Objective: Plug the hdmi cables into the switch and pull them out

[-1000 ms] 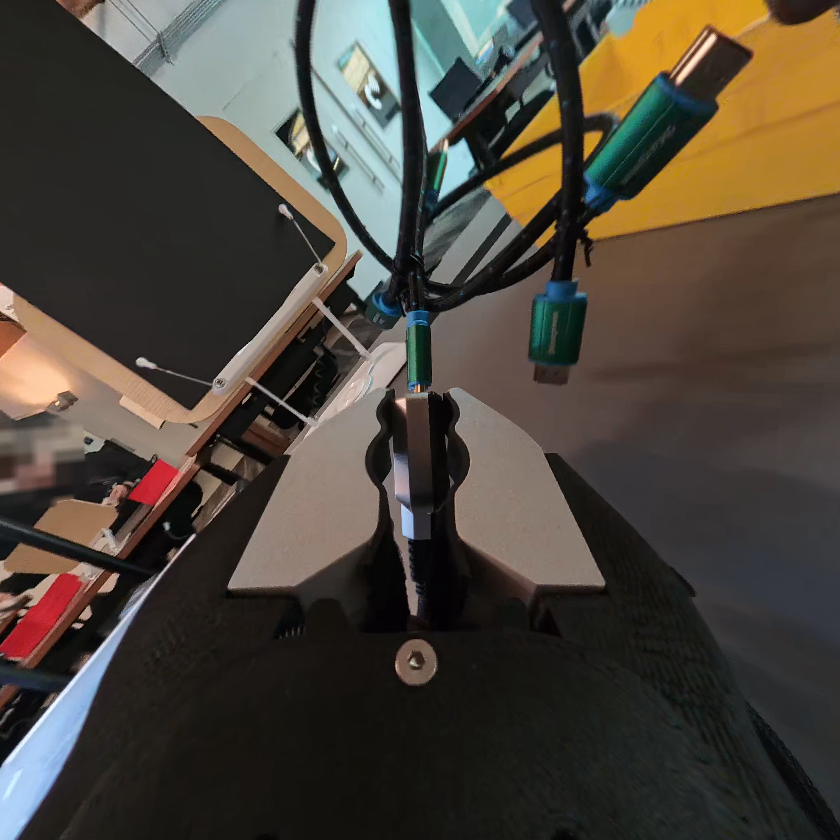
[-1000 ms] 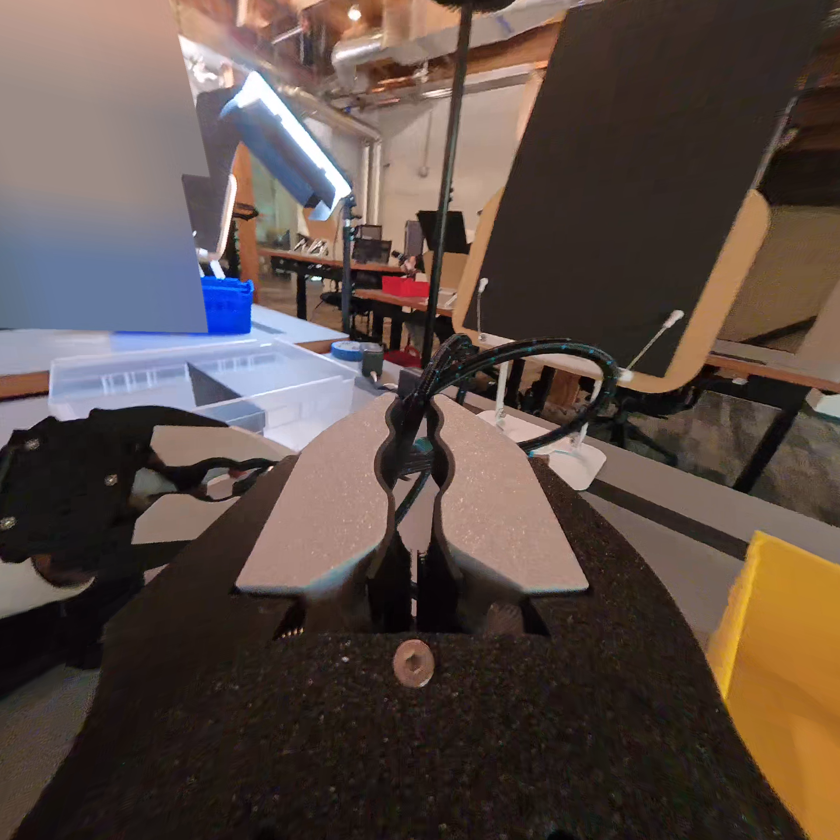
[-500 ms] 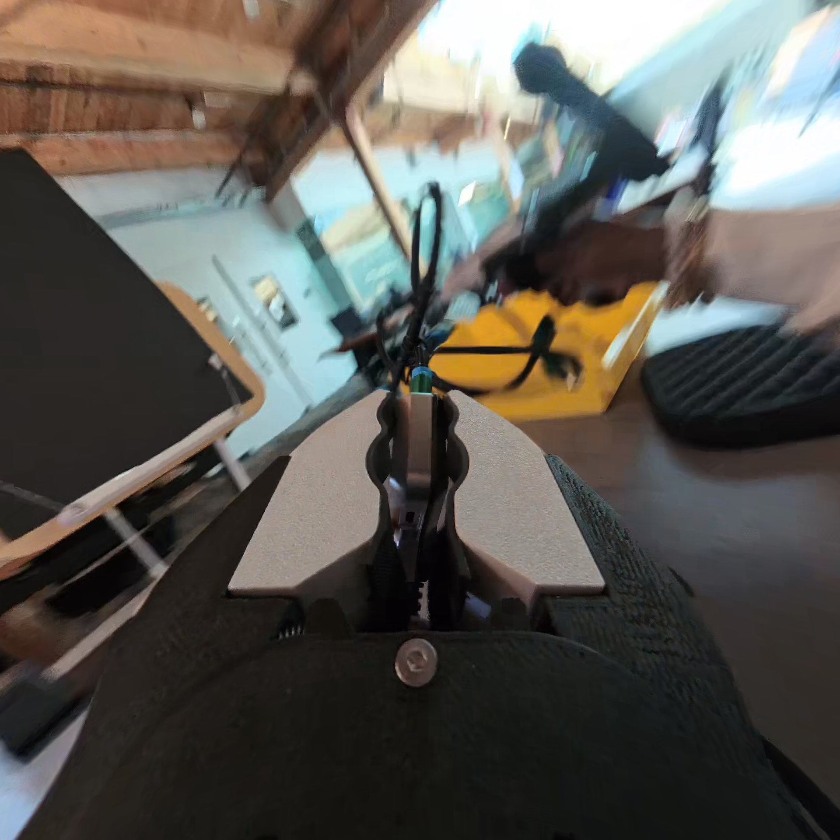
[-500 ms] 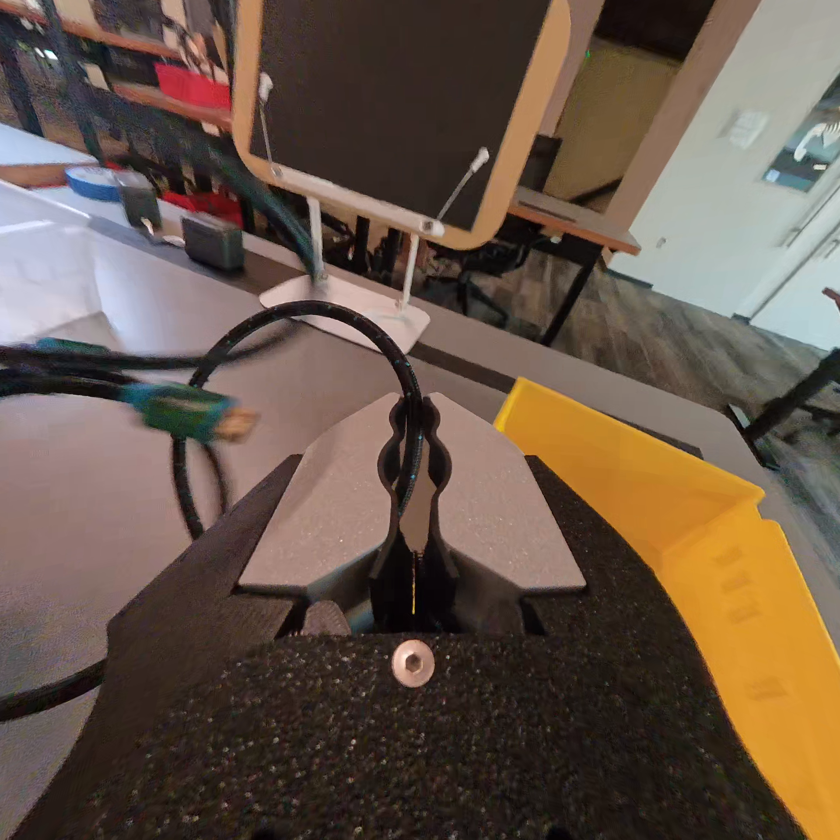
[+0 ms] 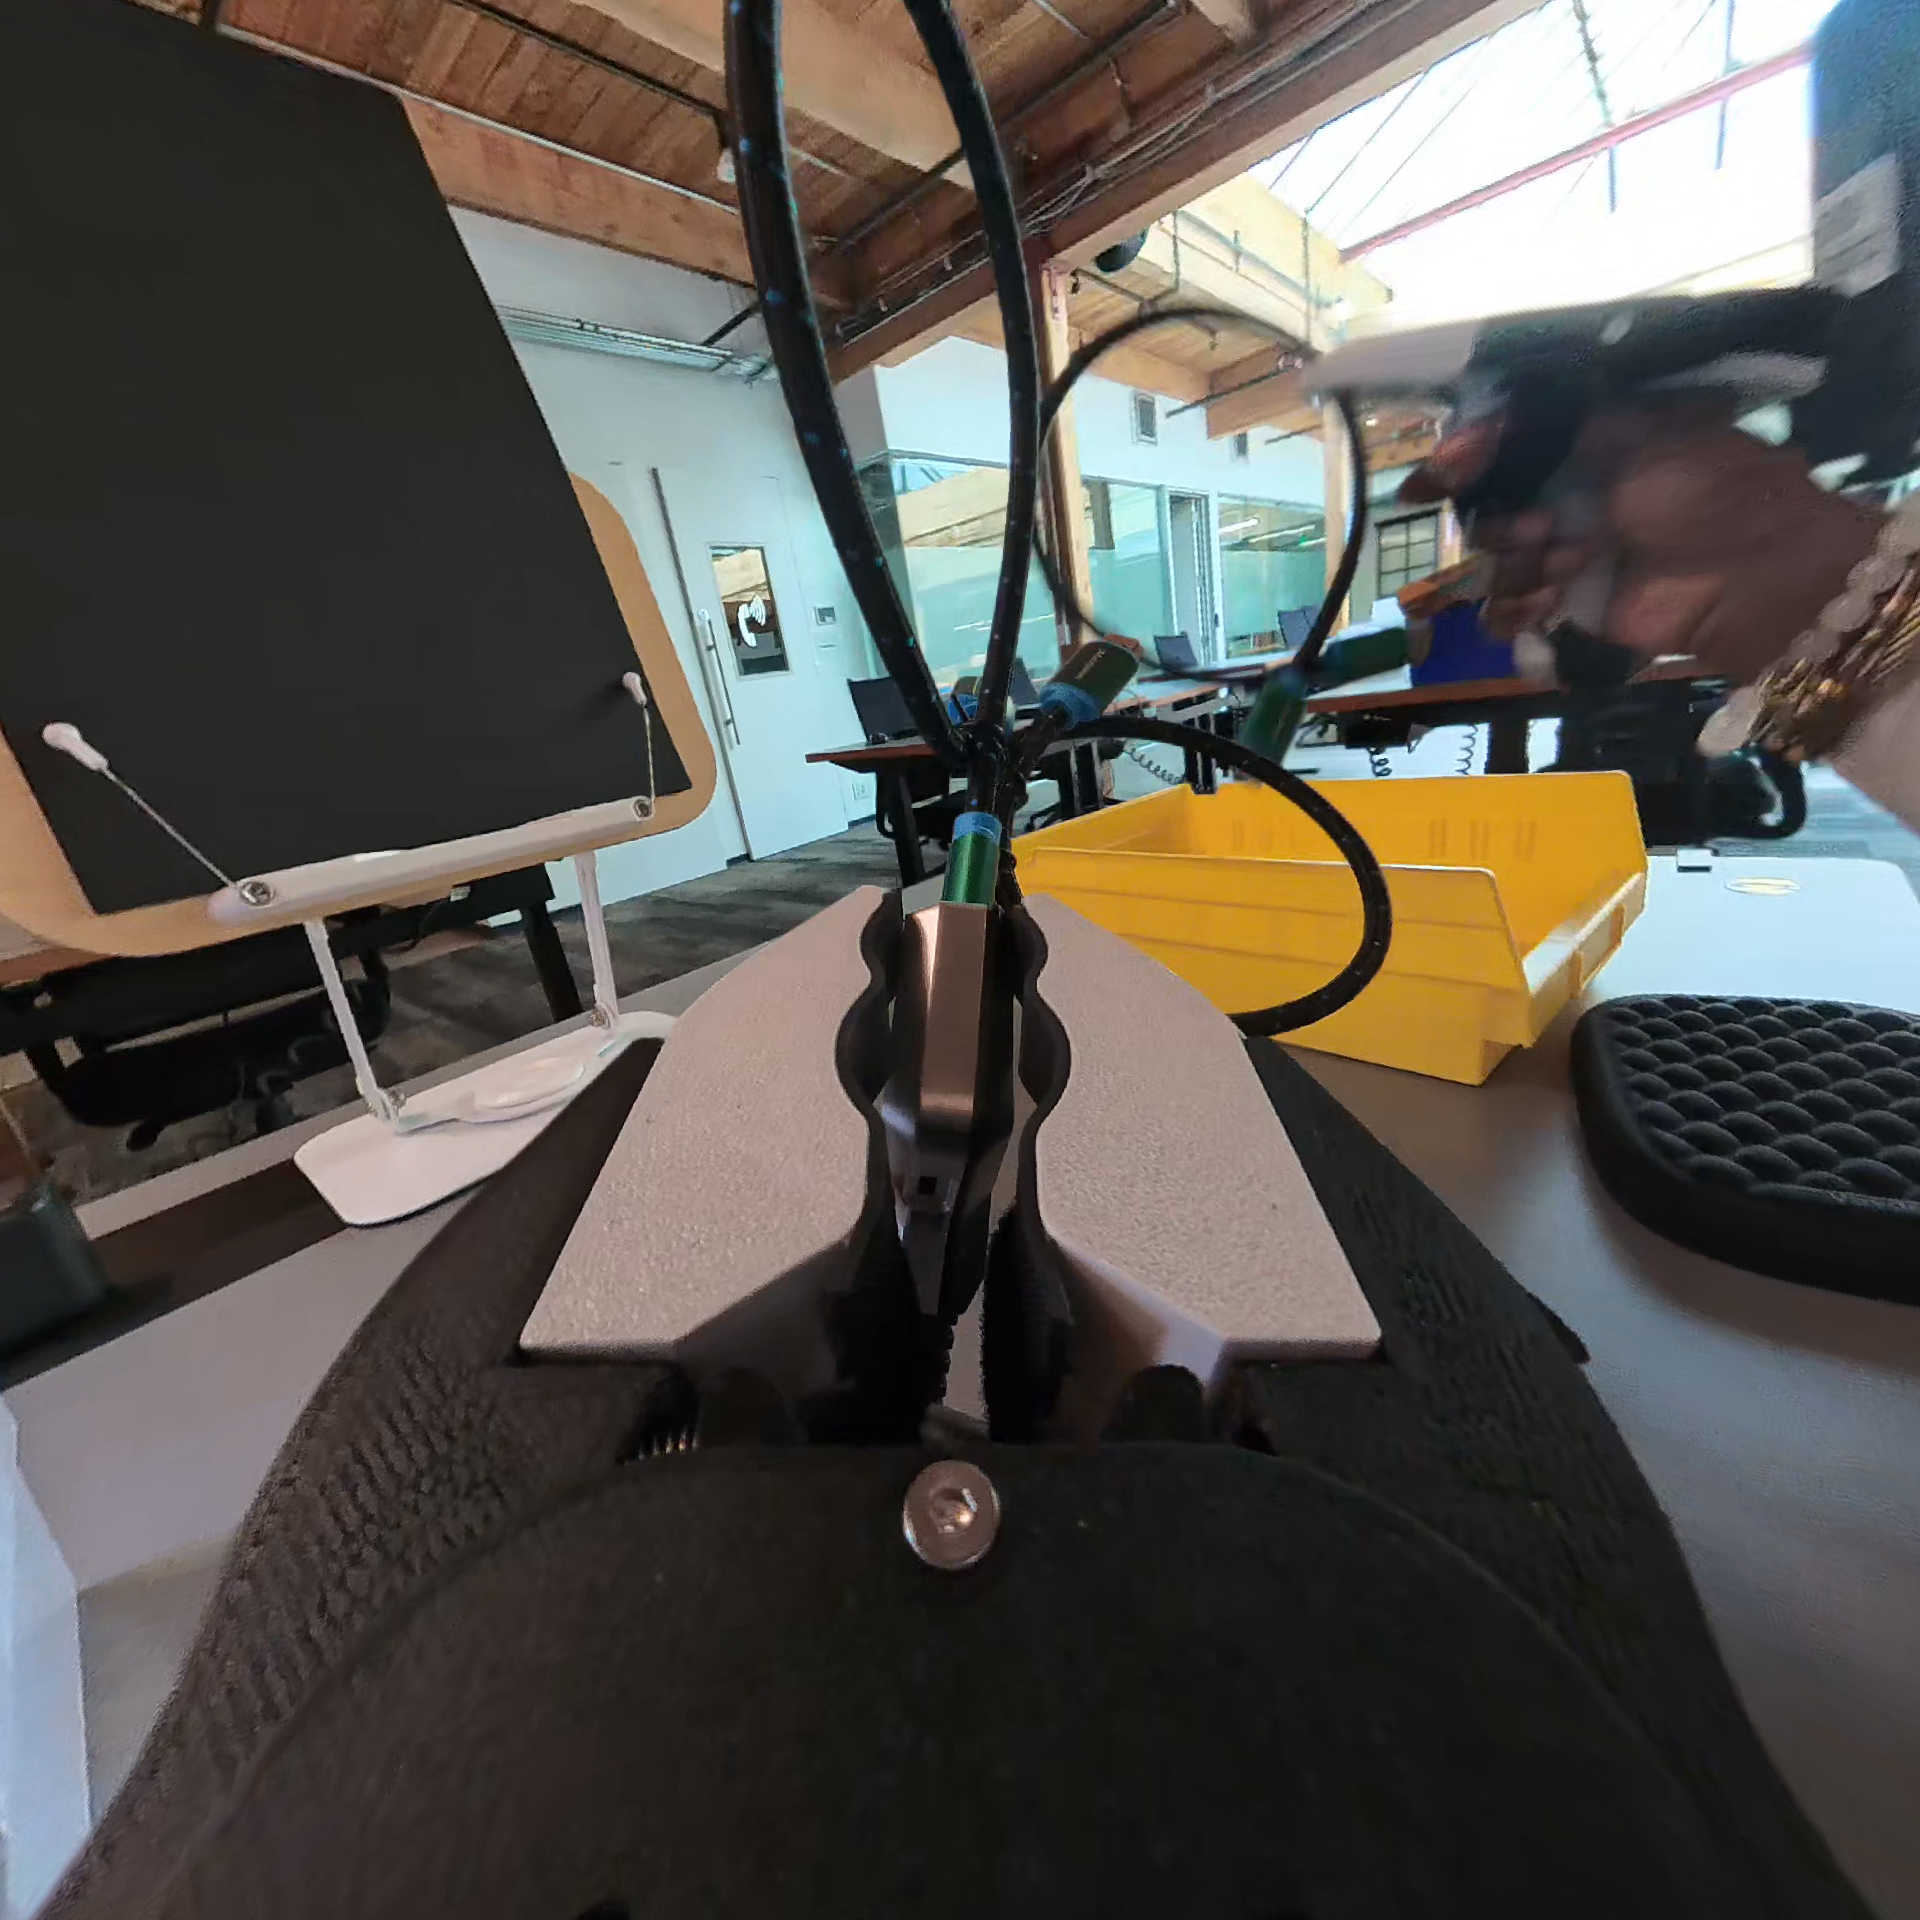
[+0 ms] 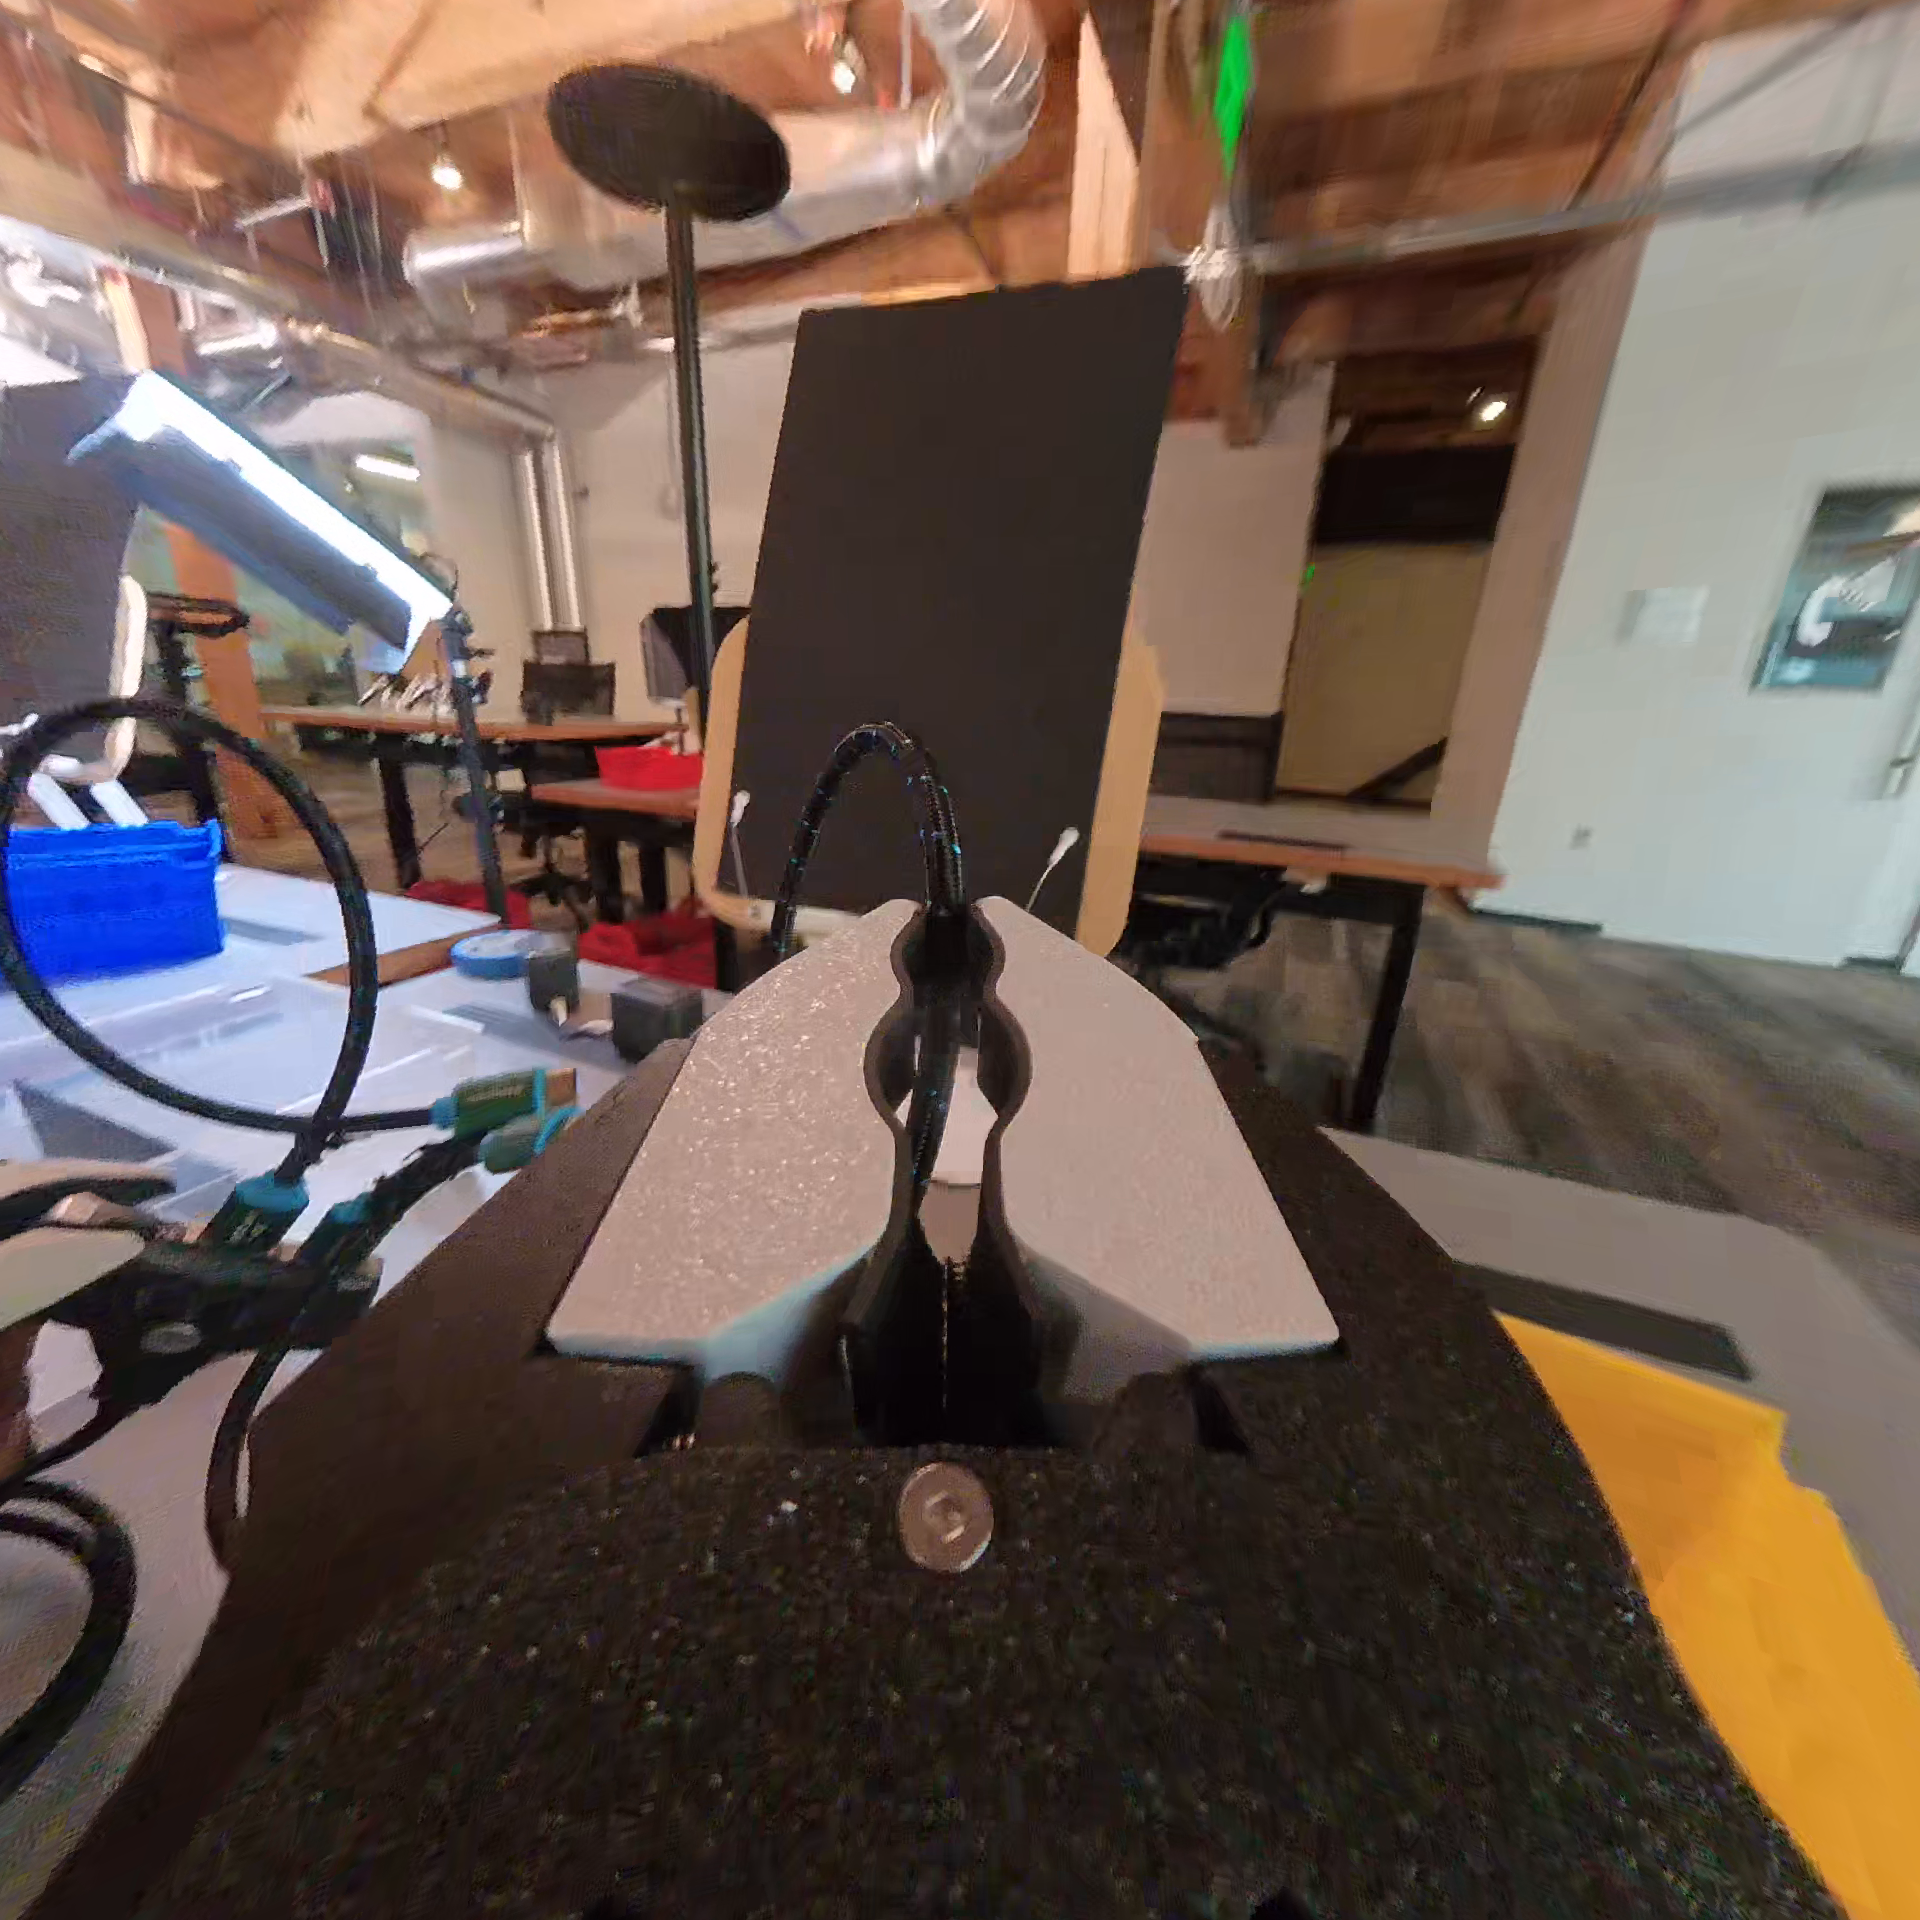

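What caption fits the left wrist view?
Left claw clamps the metal switch, cables looping above a yellow bin.

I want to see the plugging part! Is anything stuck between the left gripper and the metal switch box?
No. The left gripper is shut right on the metal switch, nothing between. One green plug sits at the switch's far end. The right gripper is shut on a black braided cable.
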`<state>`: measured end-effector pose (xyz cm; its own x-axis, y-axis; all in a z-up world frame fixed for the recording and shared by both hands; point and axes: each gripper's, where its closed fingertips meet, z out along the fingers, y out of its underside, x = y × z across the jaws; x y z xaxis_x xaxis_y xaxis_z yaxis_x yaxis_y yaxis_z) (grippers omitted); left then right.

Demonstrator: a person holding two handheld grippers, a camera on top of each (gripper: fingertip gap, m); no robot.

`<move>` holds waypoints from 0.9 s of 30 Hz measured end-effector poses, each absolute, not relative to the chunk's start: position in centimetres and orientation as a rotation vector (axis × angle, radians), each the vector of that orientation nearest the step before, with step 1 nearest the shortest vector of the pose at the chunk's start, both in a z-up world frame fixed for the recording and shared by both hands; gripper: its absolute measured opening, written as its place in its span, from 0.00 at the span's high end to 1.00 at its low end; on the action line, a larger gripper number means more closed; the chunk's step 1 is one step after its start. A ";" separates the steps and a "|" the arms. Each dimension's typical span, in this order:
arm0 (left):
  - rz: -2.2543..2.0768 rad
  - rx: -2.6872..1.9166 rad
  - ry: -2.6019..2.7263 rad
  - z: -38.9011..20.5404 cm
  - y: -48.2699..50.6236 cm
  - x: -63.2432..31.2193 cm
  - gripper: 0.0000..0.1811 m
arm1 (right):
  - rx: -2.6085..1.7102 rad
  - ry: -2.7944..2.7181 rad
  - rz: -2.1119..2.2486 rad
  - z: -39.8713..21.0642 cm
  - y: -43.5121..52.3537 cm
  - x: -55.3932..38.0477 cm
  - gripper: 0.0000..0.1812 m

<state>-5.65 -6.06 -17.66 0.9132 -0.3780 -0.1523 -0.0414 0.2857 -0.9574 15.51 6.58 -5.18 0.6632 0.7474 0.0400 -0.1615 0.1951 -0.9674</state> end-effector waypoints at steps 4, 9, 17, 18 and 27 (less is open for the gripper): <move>-0.201 -1.310 0.393 -18.3 -5.6 -5.5 0.90 | -1.166 -0.494 0.460 -2.3 7.0 20.4 0.97; -0.182 -1.336 0.423 -18.9 -5.5 -5.1 0.89 | -1.358 -0.499 0.167 -7.4 10.2 23.3 0.96; -0.179 -1.362 0.417 -19.4 -5.2 -5.3 0.89 | -1.742 -0.363 0.139 -17.4 16.8 26.3 0.88; -0.177 -1.360 0.415 -19.3 -5.2 -5.3 0.89 | -1.757 -0.353 0.107 -17.8 17.1 26.8 0.78; -0.181 -1.398 0.418 -20.1 -4.7 -5.2 0.89 | -1.423 -0.611 0.245 -12.3 10.6 20.2 0.80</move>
